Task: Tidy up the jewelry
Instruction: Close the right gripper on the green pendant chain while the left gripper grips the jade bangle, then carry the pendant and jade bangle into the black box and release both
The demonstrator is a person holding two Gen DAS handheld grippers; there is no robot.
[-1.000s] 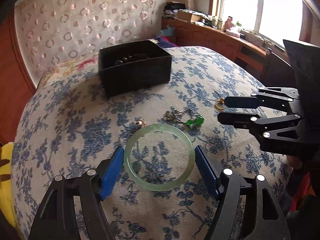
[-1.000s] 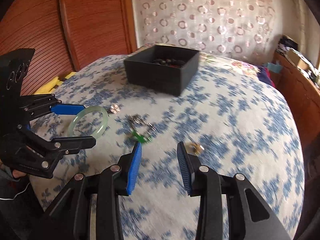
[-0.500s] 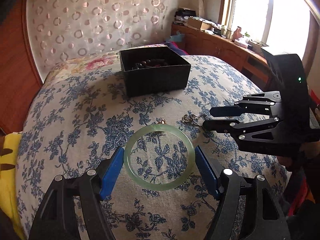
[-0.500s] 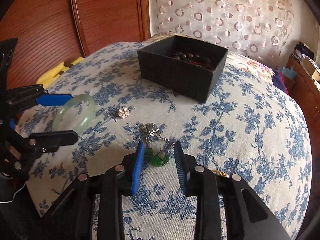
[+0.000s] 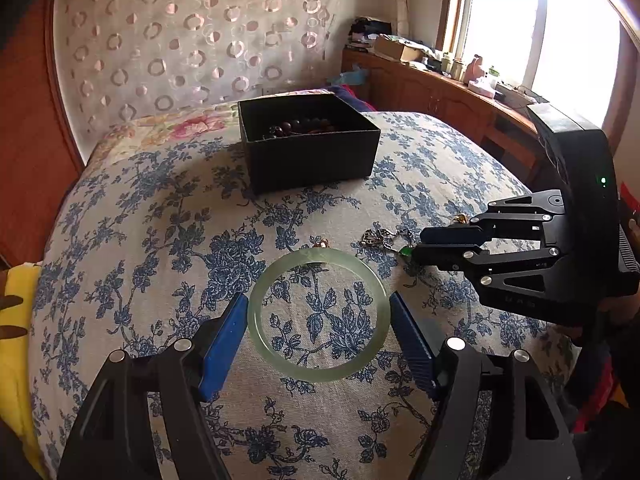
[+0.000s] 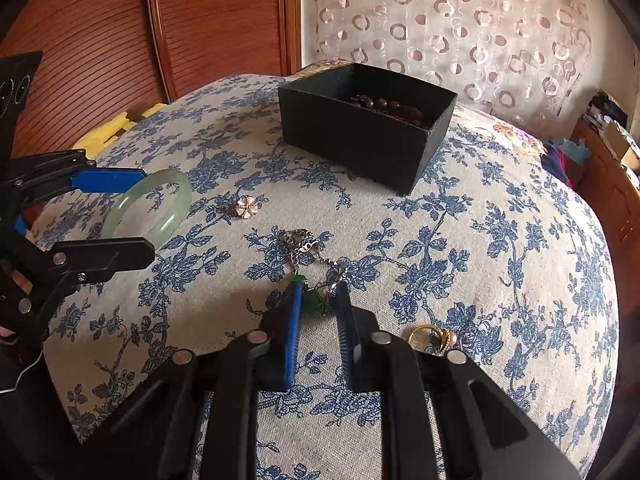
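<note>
A pale green jade bangle [image 5: 317, 316] is held between the blue pads of my left gripper [image 5: 318, 316], above the flowered cloth; it also shows in the right wrist view [image 6: 160, 200]. My right gripper [image 6: 318, 294] is narrowly open around the green pendant [image 6: 312, 300] of a silver chain necklace [image 6: 304, 244] lying on the cloth; the pads do not visibly touch it. A black open box [image 5: 308, 140] with dark wooden beads [image 6: 392, 108] stands further back. A flower brooch [image 6: 246, 205] and gold rings [image 6: 434, 338] lie on the cloth.
The bed's flowered cloth [image 5: 160, 240] falls away at its edges. A yellow cushion [image 5: 16, 340] lies at the left. A wooden cabinet [image 5: 440, 92] with clutter runs under the window on the right. A wooden panel wall [image 6: 120, 40] stands behind.
My right gripper has moved forward and down onto the green pendant and narrowed around it. My left gripper still holds the bangle and has shifted slightly.
</note>
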